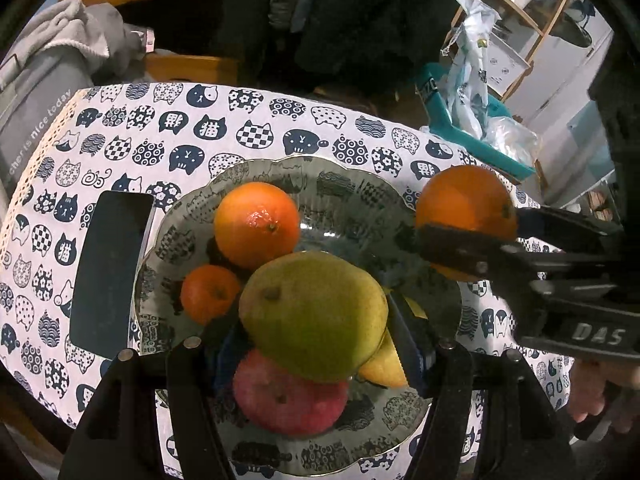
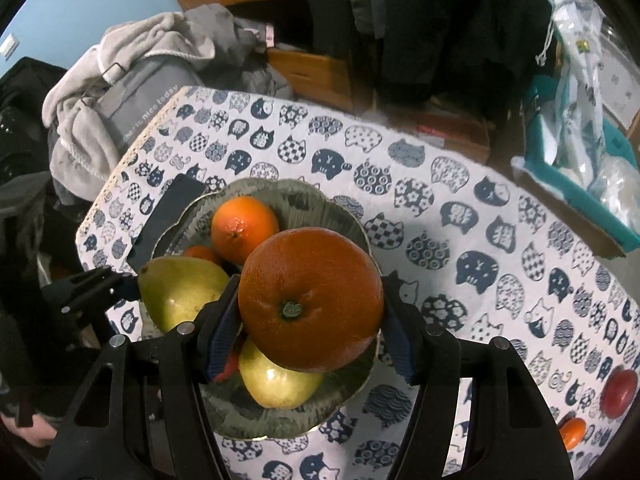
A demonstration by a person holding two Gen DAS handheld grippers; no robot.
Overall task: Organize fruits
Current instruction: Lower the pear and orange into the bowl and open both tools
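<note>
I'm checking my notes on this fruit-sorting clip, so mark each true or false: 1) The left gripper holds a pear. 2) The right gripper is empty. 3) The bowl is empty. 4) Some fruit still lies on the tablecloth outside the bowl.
1) True: the left gripper is shut on the pear.
2) False: the right gripper holds a large orange.
3) False: the bowl holds an orange, a small orange and a red fruit.
4) True: a red fruit and a small orange fruit lie on the tablecloth.

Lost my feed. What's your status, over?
Left gripper clamps green pear over glass bowl. Right gripper clamps large orange above bowl. Nothing blocking.
</note>
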